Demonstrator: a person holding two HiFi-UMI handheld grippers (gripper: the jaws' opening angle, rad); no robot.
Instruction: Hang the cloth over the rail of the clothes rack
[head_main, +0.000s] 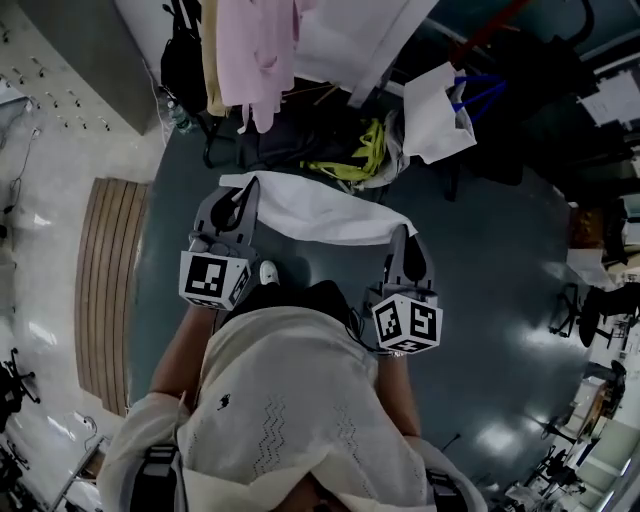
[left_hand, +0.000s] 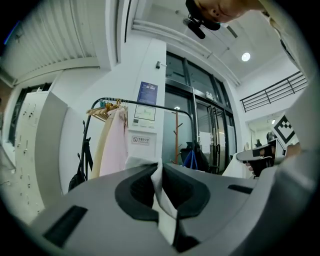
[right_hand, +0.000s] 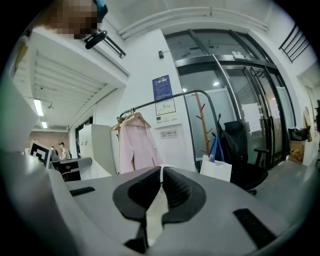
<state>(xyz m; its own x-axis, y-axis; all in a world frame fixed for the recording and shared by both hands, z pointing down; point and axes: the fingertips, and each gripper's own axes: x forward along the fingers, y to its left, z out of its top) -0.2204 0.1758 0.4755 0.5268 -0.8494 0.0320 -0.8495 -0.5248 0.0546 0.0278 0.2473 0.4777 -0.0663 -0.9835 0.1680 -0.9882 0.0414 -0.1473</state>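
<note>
One dark floor (head_main: 480, 300) is spread beneath both tongs. Ahead of the tongs, well beyond their tips, a rack is stood; its black rail (left_hand: 145, 104) is seen arching high above and past the tips in both gripper views. A pink garment (head_main: 255, 50) is hung from that rail on a hanger, ahead of the left tongs and a little to their left. A black bag (head_main: 185, 65) is hung further left on the same rack.

A white cloth (head_main: 320, 212) is stretched in a long band from one pair of tongs to the other, held up off the floor and well apart from the rail. No part of it is laid over the rail yet. A white bag (head_main: 435, 110) with blue handles is placed ahead of the right tongs and to their right, near a black chair (right_hand: 240, 150).

The left tongs (head_main: 243, 195) are closed on the cloth's left end: in the left gripper view a white fold is pinched between the dark pads (left_hand: 137, 192). The right tongs (head_main: 405, 240) are closed on the right end, a thin strip of cloth being clamped between their pads (right_hand: 182, 192).
</note>
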